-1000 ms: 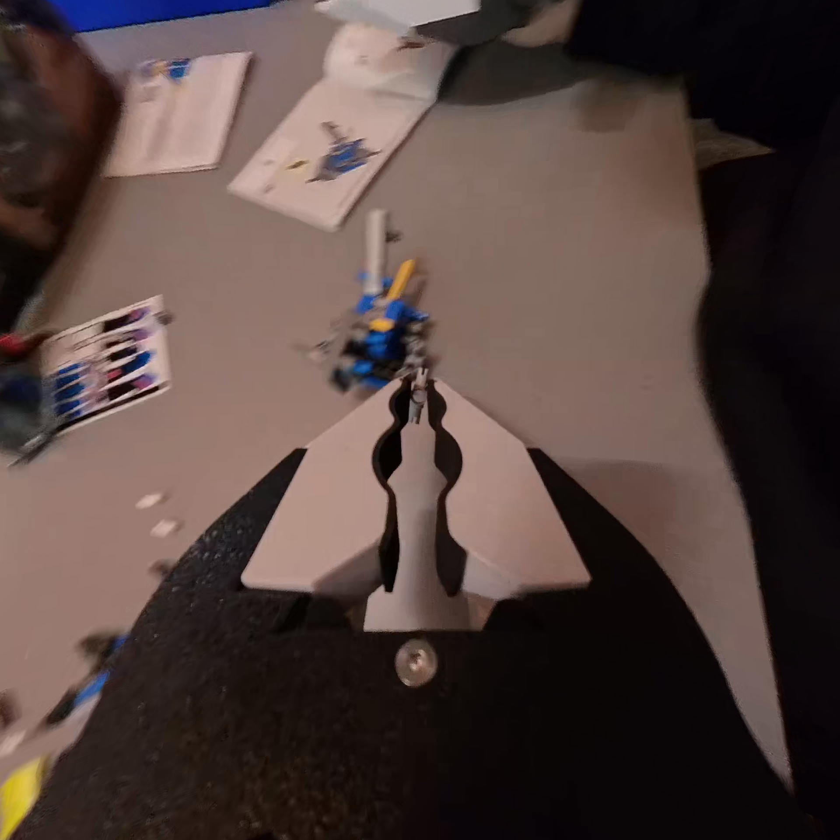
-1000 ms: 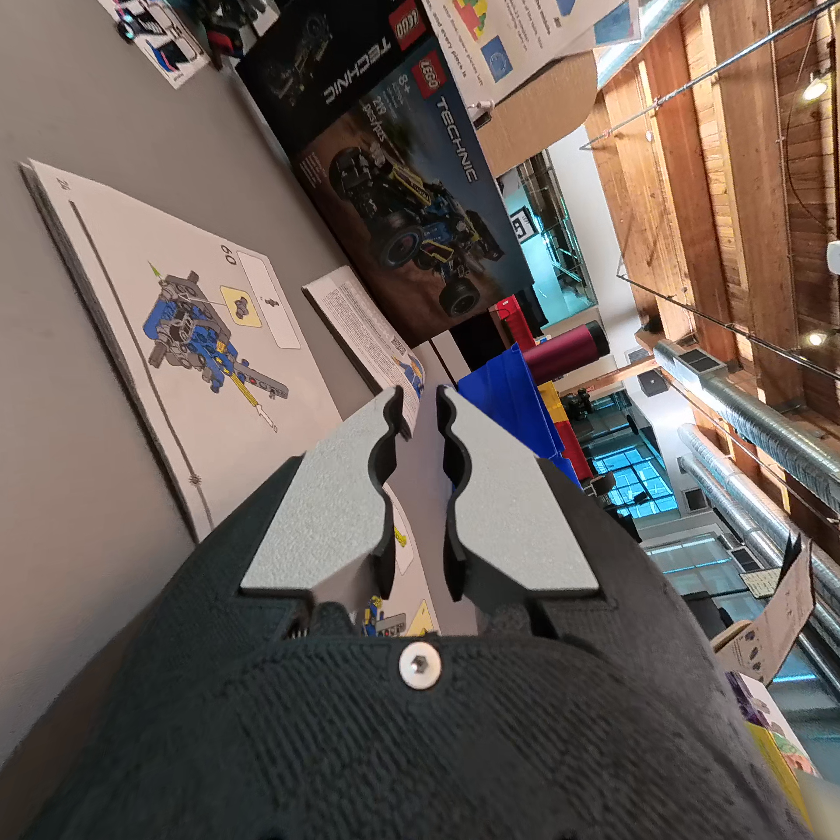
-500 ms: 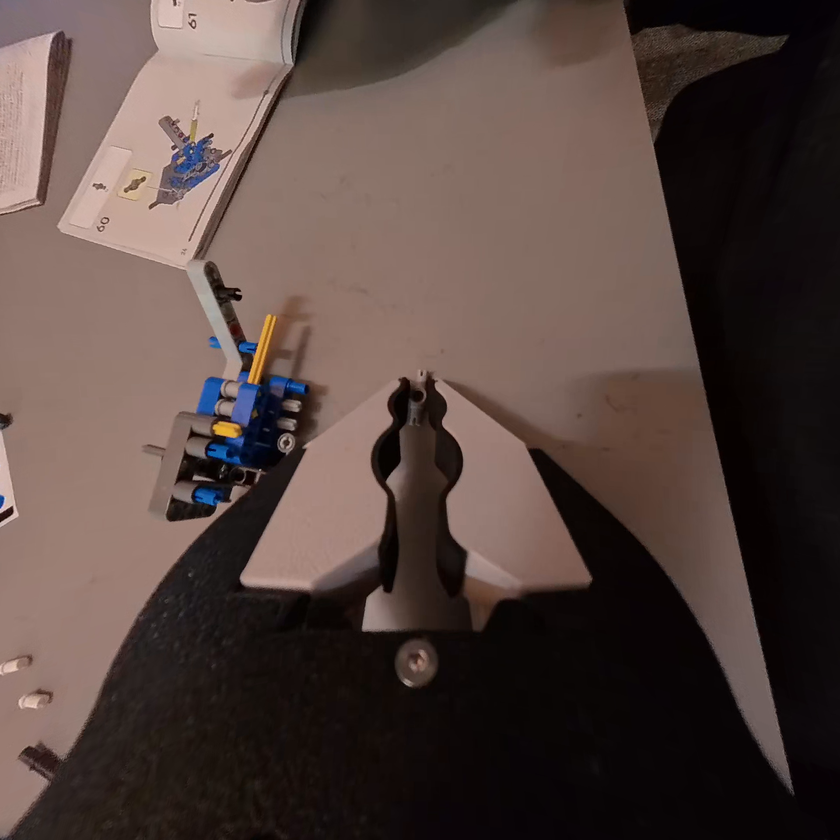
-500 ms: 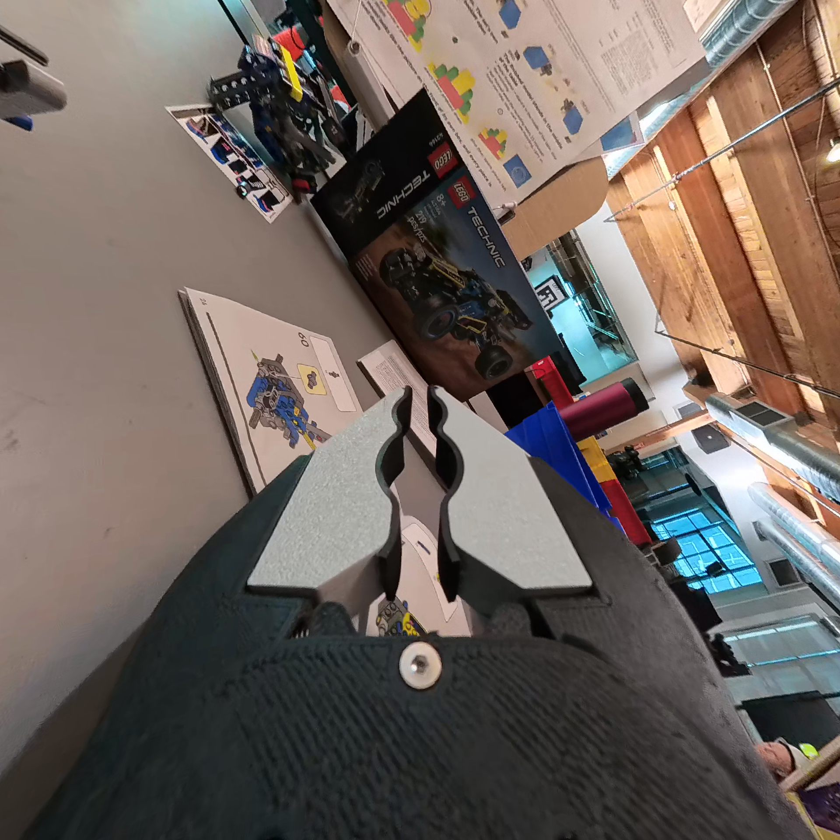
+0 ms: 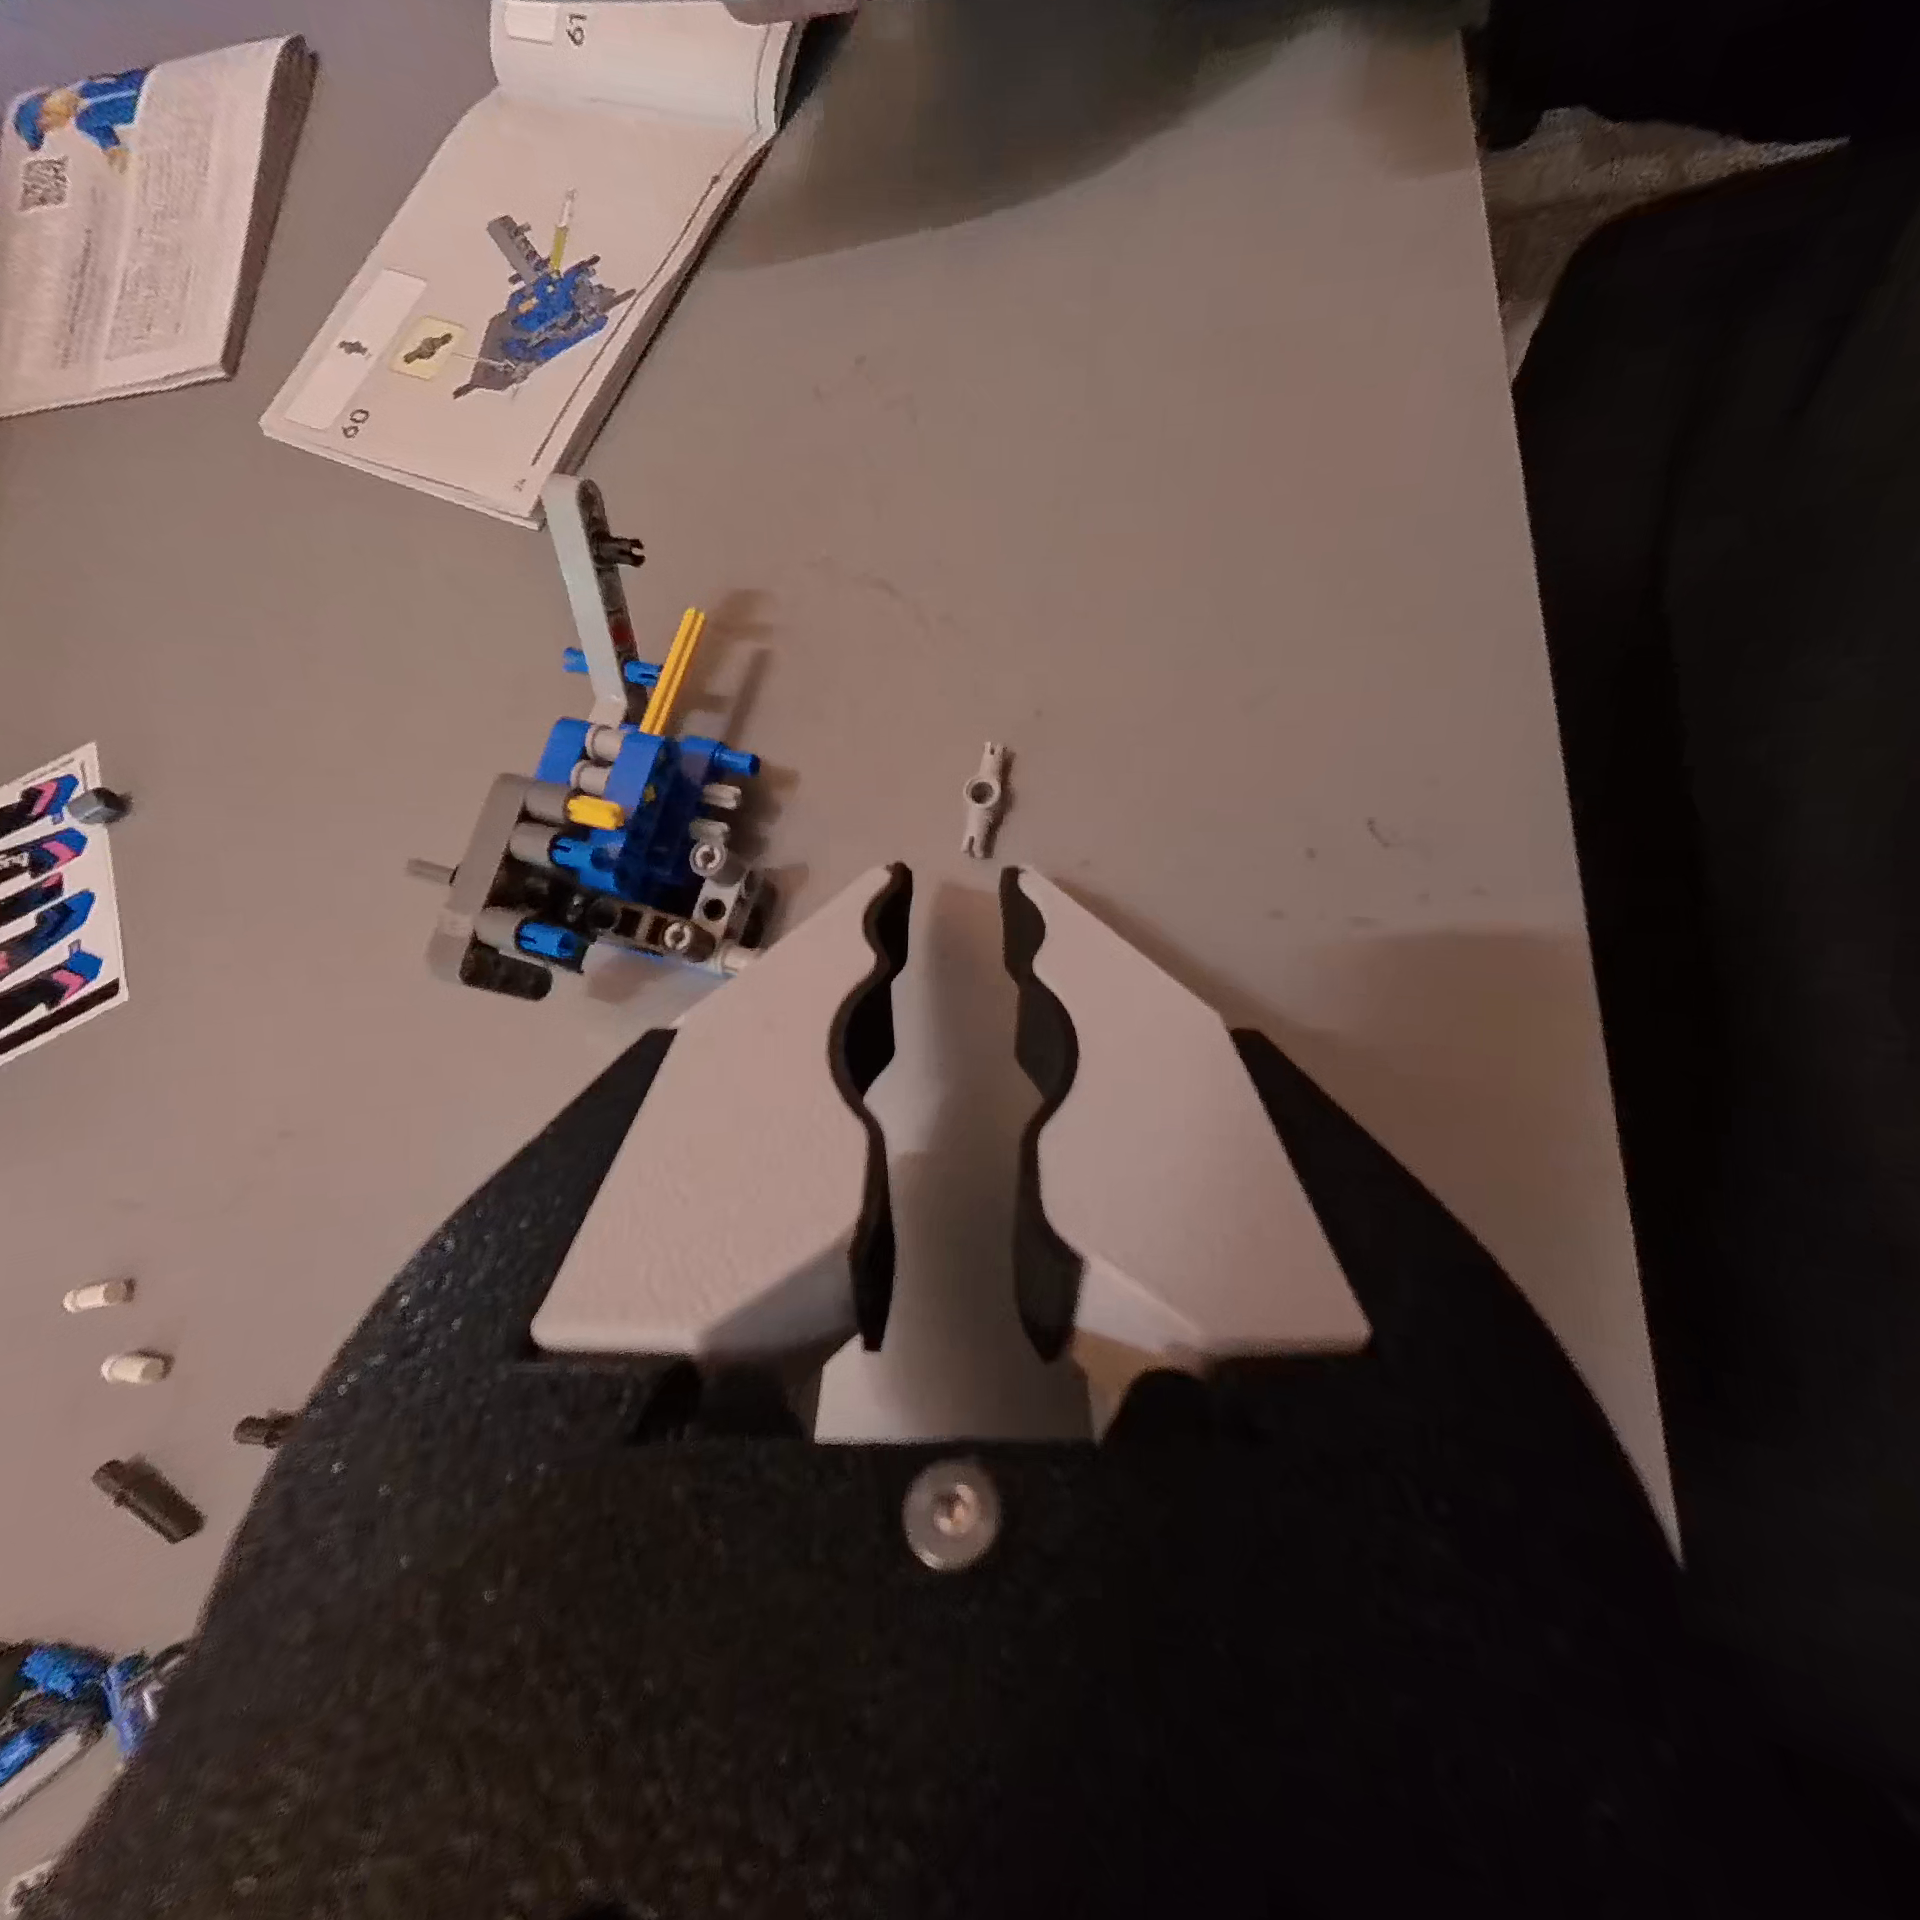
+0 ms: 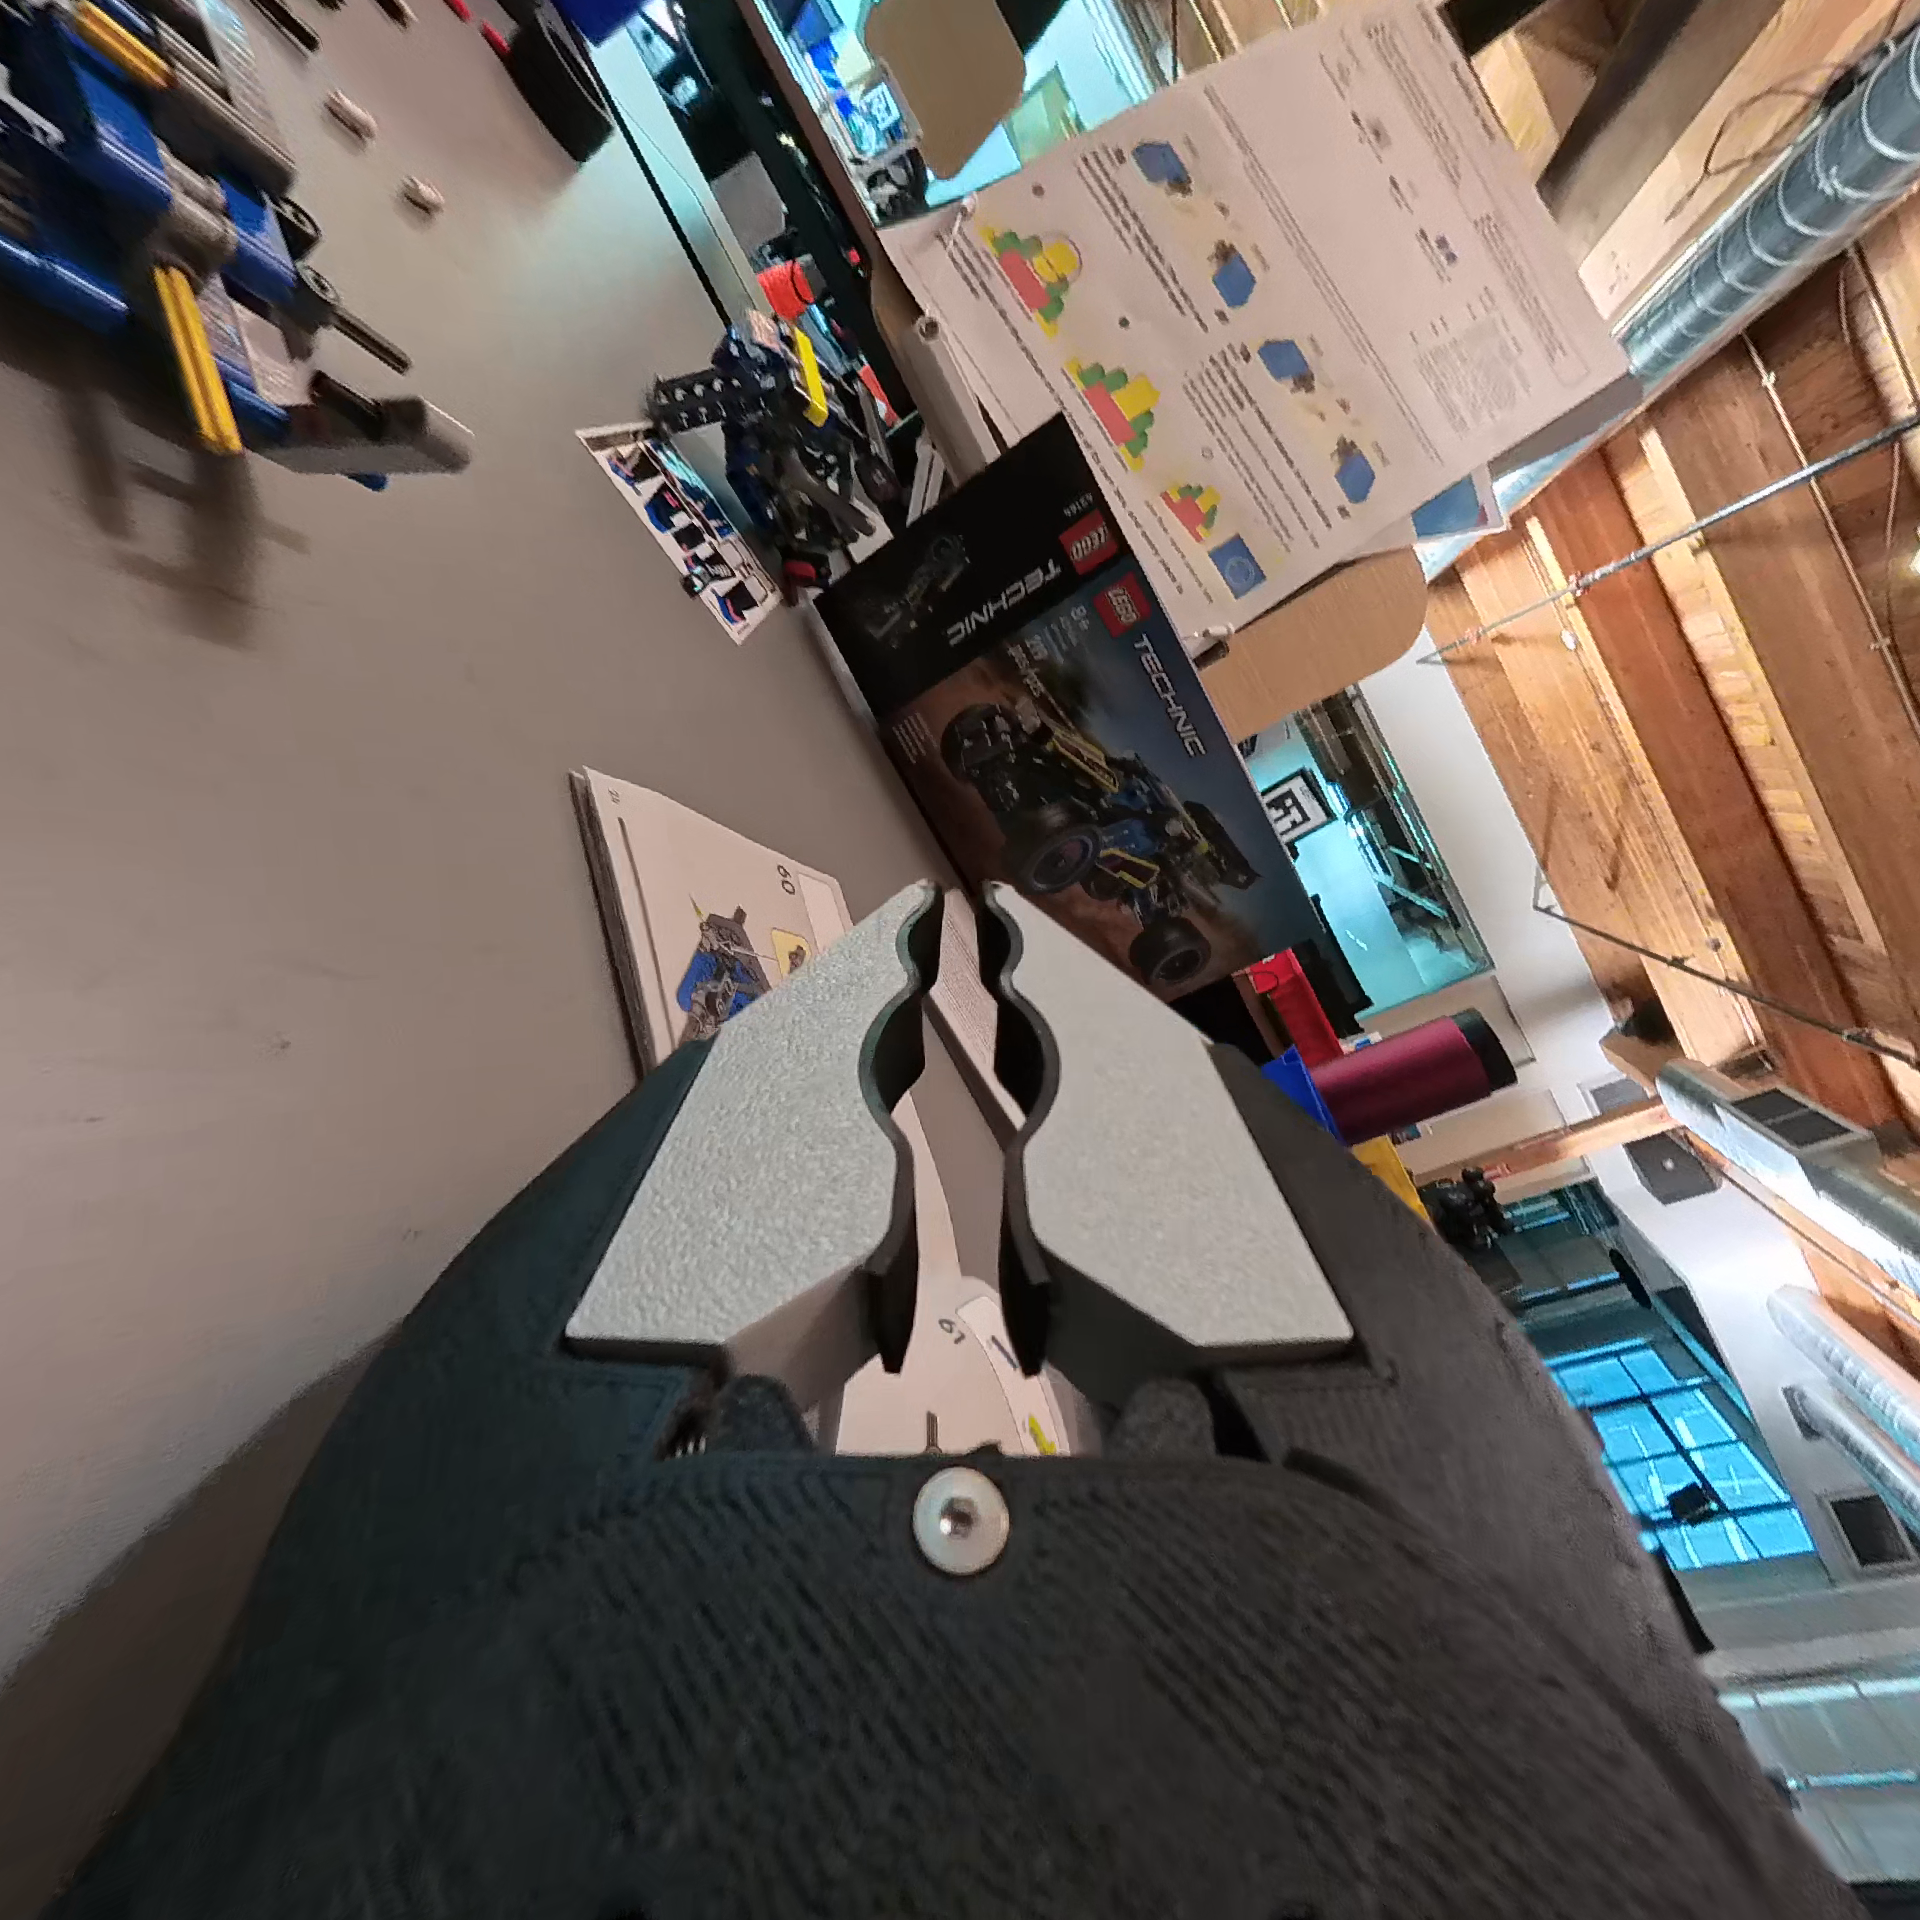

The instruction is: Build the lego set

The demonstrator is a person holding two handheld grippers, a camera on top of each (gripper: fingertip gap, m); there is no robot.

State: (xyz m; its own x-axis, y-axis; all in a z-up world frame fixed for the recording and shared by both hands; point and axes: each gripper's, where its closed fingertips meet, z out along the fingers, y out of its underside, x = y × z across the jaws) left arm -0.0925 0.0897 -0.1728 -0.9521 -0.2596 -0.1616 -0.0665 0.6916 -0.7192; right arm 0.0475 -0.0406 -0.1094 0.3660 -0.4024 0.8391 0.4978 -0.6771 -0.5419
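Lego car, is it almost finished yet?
Not yet. One blue chunk is built. The left gripper is open and empty, a small grey connector lying loose just ahead. Loose pins and the sticker sheet remain unused.

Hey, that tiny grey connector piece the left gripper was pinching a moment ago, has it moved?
Yes. The grey connector has left the left gripper, whose jaws now stand apart, and lies on the table, right of the blue assembly.

My left gripper [image 5: 951, 883] with jaws parted, empty, angled down at the table, my right gripper [image 6: 961, 902] rolled sideways, jaws slightly apart, empty.
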